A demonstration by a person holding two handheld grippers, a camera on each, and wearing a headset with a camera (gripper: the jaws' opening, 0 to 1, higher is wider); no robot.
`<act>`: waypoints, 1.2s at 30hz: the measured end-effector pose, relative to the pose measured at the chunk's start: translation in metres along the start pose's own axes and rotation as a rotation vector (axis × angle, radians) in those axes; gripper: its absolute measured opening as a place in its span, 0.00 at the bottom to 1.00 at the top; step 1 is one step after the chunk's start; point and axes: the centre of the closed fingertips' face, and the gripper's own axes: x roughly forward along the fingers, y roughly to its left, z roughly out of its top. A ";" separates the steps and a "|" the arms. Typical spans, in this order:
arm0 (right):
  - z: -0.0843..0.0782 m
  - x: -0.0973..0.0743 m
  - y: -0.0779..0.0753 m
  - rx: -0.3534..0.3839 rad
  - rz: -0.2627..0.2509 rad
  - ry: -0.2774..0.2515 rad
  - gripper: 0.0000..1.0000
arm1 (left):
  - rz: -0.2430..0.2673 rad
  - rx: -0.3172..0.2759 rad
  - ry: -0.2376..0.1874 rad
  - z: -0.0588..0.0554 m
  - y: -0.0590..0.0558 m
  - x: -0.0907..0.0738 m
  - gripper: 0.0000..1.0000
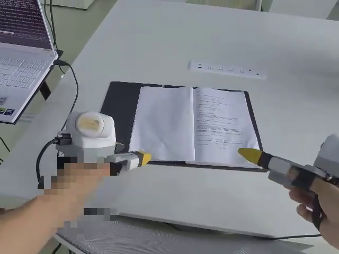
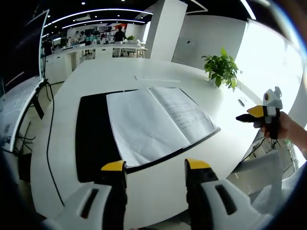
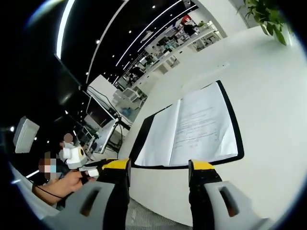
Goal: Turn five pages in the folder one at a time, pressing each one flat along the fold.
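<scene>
A black folder (image 1: 121, 108) lies open on the white table, with a blank page (image 1: 161, 124) on its left and a printed page (image 1: 222, 124) on its right. My left gripper (image 1: 142, 157) hovers just off the folder's near left corner, open and holding nothing. My right gripper (image 1: 249, 154) hangs open at the near right corner, its yellow tip close to the printed page's lower edge. The left gripper view has the folder (image 2: 91, 139) beyond its open jaws (image 2: 156, 165), with the right gripper (image 2: 261, 112) off to the right. From the right gripper view, the folder (image 3: 141, 136) lies ahead of open jaws (image 3: 158, 165).
An open laptop (image 1: 21, 47) sits at the table's far left, with a black cable (image 1: 74, 90) running past the folder. A white power strip (image 1: 228, 69) lies behind the folder. A potted plant (image 2: 221, 69) stands at the table's far side. A mesh chair back (image 1: 132, 233) is below the near edge.
</scene>
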 end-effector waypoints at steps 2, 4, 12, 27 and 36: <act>0.005 -0.009 0.000 -0.005 -0.018 -0.027 0.50 | -0.005 0.010 -0.009 0.005 -0.005 -0.008 0.52; 0.011 -0.017 -0.001 0.004 -0.029 -0.064 0.52 | -0.004 0.023 -0.024 0.010 -0.008 -0.016 0.57; 0.010 -0.038 0.007 0.024 -0.019 -0.089 0.64 | -0.043 0.010 -0.031 0.013 -0.011 -0.040 0.66; -0.002 -0.053 0.015 -0.024 -0.024 -0.060 0.69 | -0.052 -0.034 -0.014 -0.003 -0.004 -0.066 0.70; 0.000 -0.056 0.008 -0.025 -0.029 -0.058 0.68 | -0.057 -0.023 -0.001 -0.001 -0.010 -0.062 0.69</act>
